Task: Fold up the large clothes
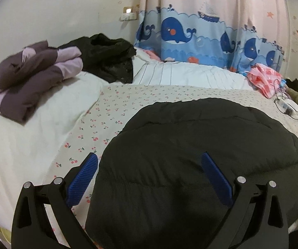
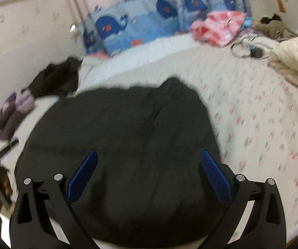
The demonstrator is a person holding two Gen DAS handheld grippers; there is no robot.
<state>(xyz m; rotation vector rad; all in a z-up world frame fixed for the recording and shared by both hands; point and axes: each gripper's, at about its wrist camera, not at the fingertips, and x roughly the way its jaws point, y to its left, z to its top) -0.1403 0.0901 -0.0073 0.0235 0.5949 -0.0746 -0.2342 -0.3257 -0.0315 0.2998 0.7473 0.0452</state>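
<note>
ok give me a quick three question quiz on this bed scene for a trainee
1. True or false: the left gripper is shut on the black quilted puffer jacket.
2. Which lies nearest the wall: A, the folded purple and lilac garment; B, the pink patterned cloth; C, the cream quilted coat?
3. Fill in: the cherry-print bedsheet lies ____ the jacket.

Key: 1 false, both grippers are open, the right gripper too; 2 A; 3 under.
</note>
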